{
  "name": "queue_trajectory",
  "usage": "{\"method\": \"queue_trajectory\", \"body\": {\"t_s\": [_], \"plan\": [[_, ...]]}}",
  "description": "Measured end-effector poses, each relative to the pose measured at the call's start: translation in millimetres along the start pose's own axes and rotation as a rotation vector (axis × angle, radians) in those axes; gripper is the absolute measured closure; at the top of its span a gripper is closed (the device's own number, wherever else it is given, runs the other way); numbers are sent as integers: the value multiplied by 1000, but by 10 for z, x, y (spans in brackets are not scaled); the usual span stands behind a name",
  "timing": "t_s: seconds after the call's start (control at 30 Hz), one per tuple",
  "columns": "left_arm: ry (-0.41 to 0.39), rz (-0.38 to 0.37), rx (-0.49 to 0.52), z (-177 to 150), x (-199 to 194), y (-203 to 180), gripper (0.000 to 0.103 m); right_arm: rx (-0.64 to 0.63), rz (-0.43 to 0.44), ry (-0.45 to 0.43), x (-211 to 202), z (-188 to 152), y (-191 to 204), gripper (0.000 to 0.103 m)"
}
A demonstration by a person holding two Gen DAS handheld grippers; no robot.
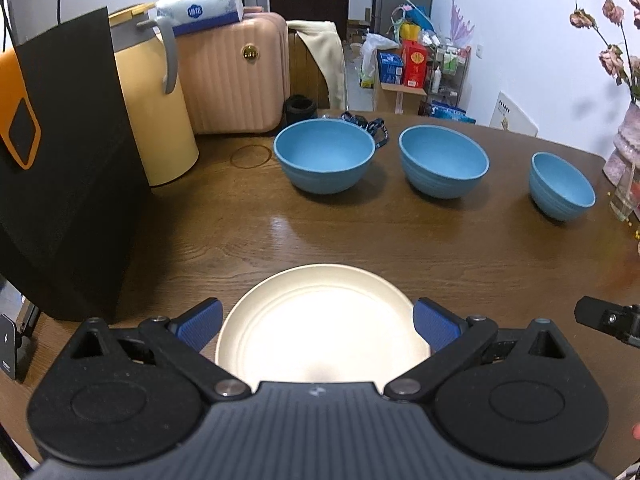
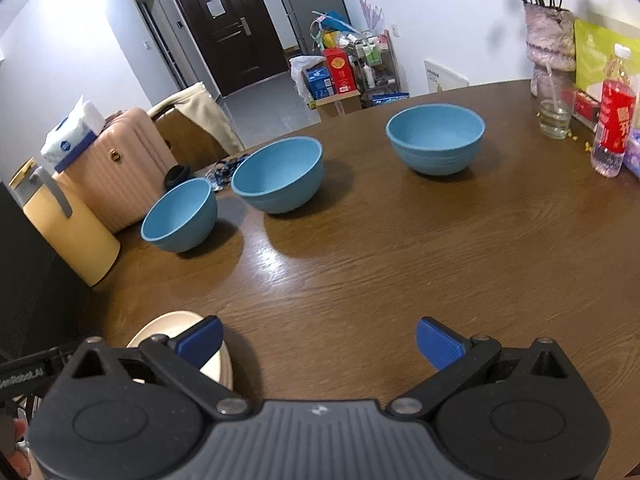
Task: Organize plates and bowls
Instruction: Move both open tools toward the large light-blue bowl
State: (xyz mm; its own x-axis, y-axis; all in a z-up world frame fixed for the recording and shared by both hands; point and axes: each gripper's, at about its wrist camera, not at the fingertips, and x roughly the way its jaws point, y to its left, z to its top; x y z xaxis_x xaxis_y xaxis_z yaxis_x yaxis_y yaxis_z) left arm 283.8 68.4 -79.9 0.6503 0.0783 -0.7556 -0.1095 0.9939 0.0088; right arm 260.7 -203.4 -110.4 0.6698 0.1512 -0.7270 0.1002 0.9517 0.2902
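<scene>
A cream plate lies flat on the brown wooden table, close in front of me. My left gripper hovers over it, open, one blue pad on each side of the plate. Three blue bowls stand in a row farther back: a left bowl, a middle bowl and a smaller right bowl. In the right wrist view the same bowls show as left, middle and right. My right gripper is open over bare table, with the plate at its left finger.
A black bag, a yellow bin and a pink suitcase crowd the left side. A vase of dried flowers, a glass and a red-labelled bottle stand at the right edge. A blue lanyard lies behind the bowls.
</scene>
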Motion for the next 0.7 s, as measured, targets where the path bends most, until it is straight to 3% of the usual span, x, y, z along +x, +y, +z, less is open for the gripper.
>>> {"method": "queue_trajectory", "body": {"t_s": [0.37,0.7], "plan": [[-13,55,-29,225,-103,-125,0,-63,-1,20,-78,244,45,0],[15,69,-62,543,70,70,0,-122,-12,75,89,413,356,0]]}}
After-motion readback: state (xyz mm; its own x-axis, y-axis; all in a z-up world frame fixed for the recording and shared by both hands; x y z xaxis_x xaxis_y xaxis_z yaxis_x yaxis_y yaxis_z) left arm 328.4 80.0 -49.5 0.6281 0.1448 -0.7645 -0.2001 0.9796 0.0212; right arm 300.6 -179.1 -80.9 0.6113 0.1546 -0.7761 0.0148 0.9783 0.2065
